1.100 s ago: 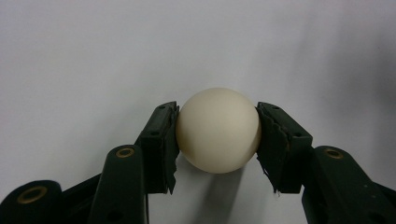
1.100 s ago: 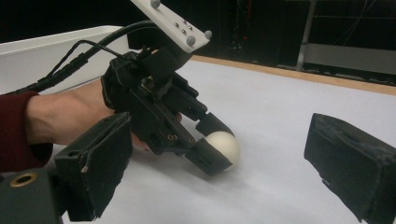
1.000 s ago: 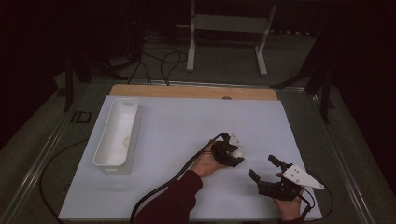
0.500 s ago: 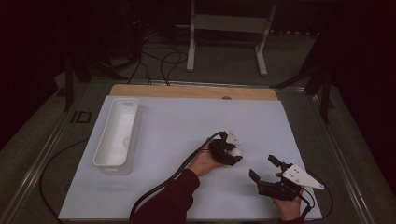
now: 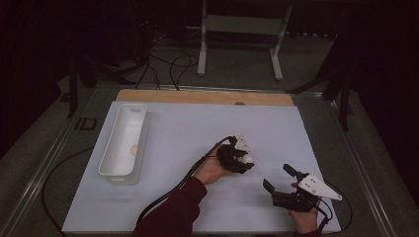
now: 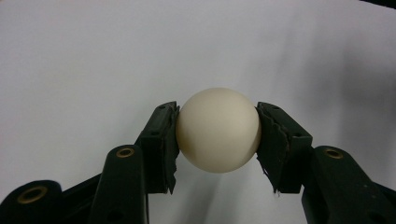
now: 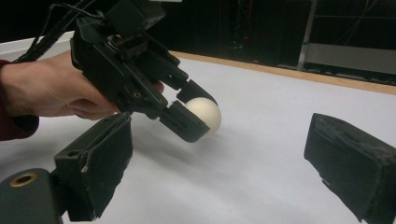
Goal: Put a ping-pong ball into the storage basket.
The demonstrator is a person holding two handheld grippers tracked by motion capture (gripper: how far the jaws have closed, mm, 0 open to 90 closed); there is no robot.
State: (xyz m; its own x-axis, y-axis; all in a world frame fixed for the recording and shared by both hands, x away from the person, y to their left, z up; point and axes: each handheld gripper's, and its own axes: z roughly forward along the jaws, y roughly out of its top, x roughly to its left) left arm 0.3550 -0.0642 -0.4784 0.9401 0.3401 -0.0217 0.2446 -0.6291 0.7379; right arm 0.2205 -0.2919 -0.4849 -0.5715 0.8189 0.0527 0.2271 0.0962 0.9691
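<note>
I am clenching the left tool (image 6: 217,140) on a cream ball (image 6: 218,129), lifted just above the white desk (image 5: 188,128). My right tool (image 5: 279,177) is resting nearby, jaws spread wide and holding nothing.

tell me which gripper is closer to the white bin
Left. The left gripper, shut on the white ball, sits mid-table, right of the white bin; the open right gripper is farther right, near the front edge.

no legible text, no labels, no brands, no numbers
</note>
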